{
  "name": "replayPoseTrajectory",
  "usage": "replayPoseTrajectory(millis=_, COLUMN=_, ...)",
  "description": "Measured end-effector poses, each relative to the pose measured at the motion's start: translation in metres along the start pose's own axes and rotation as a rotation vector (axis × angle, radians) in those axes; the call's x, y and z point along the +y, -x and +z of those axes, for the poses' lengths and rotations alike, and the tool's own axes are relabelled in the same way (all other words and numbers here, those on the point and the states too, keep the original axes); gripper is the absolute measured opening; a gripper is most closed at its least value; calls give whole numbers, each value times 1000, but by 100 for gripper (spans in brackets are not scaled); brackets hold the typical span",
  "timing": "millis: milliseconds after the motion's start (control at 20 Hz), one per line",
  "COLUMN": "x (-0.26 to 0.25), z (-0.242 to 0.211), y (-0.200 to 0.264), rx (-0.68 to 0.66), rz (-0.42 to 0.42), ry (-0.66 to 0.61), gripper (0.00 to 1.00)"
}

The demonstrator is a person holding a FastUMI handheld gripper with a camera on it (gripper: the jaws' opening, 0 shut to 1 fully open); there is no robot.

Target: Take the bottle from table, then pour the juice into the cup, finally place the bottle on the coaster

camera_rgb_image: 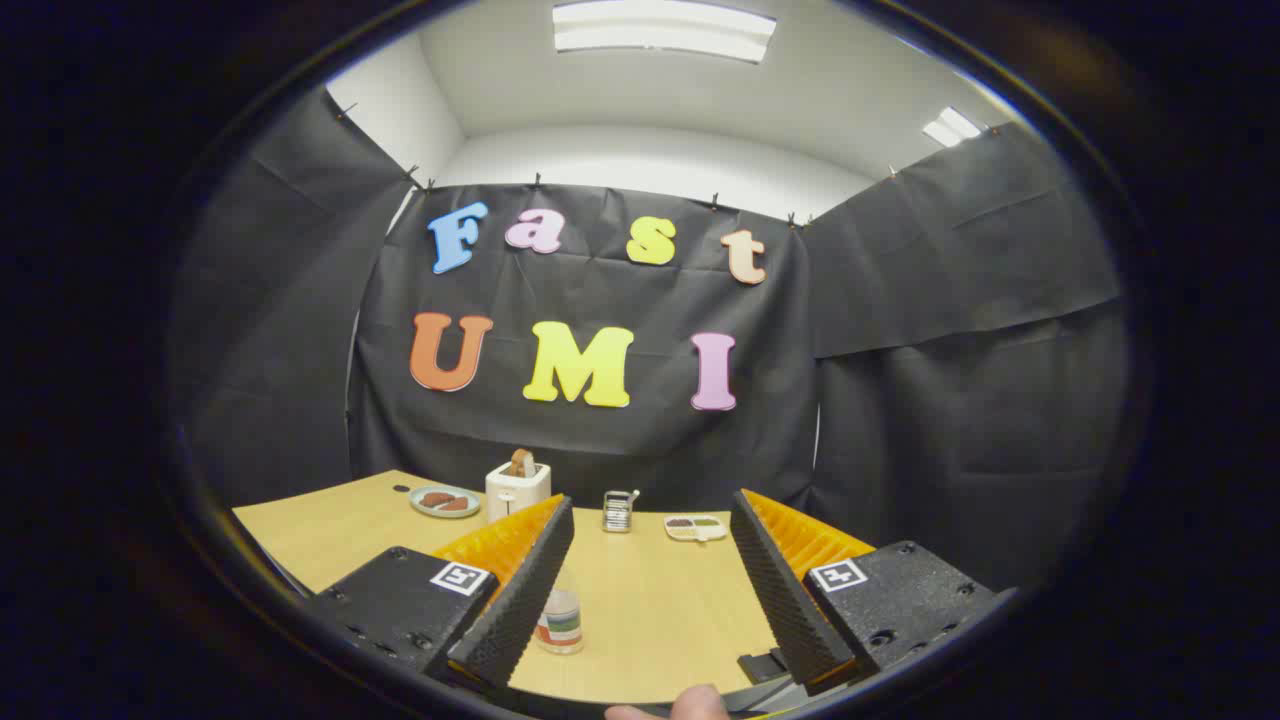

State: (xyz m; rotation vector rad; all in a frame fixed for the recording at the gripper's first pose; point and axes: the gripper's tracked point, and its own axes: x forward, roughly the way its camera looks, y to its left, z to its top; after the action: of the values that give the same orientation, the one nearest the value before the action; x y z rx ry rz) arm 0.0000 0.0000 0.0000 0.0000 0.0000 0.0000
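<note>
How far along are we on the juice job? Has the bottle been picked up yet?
Nothing looks done yet. The bottle stands upright on the table, between the fingers and close beside the left one. The tool is open around it, with neither finger seen pressing on it. In hand: the approach for the grasp. Left: closing on the bottle, lifting, pouring into the cup, and setting the bottle on the coaster.
</note>
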Motion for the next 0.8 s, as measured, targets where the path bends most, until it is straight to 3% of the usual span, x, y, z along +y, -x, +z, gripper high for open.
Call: replayPoseTrajectory(millis=800, x=5, z=0, y=-6, rx=9, rz=25, ry=-25, gripper=100)
